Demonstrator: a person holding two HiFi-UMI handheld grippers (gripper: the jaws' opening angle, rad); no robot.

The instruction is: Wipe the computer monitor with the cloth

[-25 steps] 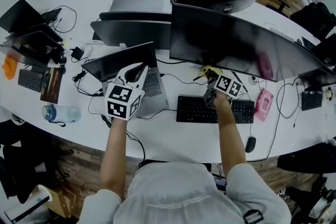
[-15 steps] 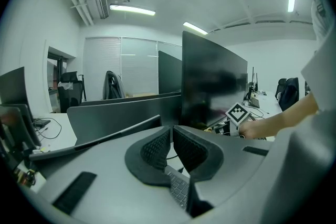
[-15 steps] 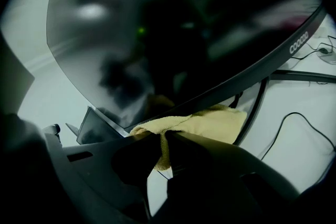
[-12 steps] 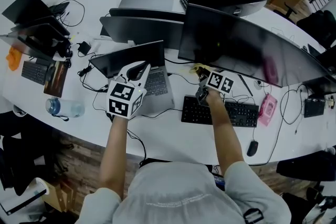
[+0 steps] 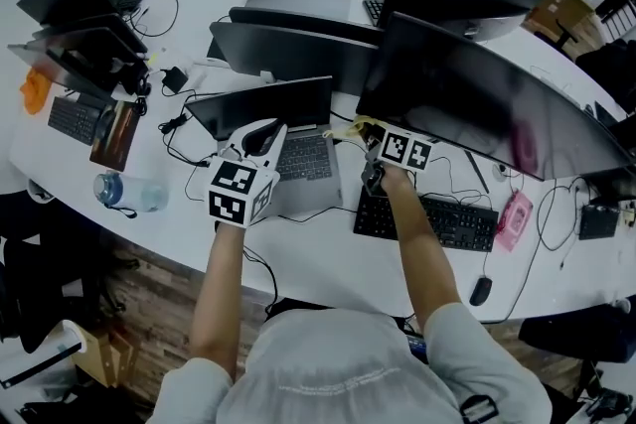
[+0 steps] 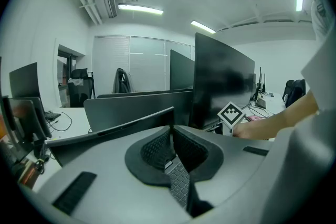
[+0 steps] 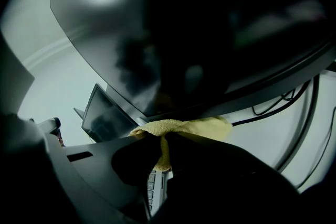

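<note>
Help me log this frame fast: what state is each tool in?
Left tool: shut, nothing between its jaws.
Right tool: shut on the yellow cloth.

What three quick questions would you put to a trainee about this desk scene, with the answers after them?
1. Pick one: the right tool is clamped on a yellow cloth. What is the cloth closest to?
A. the curved monitor, at its lower edge
B. the keyboard
C. the water bottle
2. True or false: the left tool also grips the cloth.
3. Fill in: the left tool hangs over the open ____.

Key: 1 A. 2 False; its jaws are together on nothing. 3 laptop.
</note>
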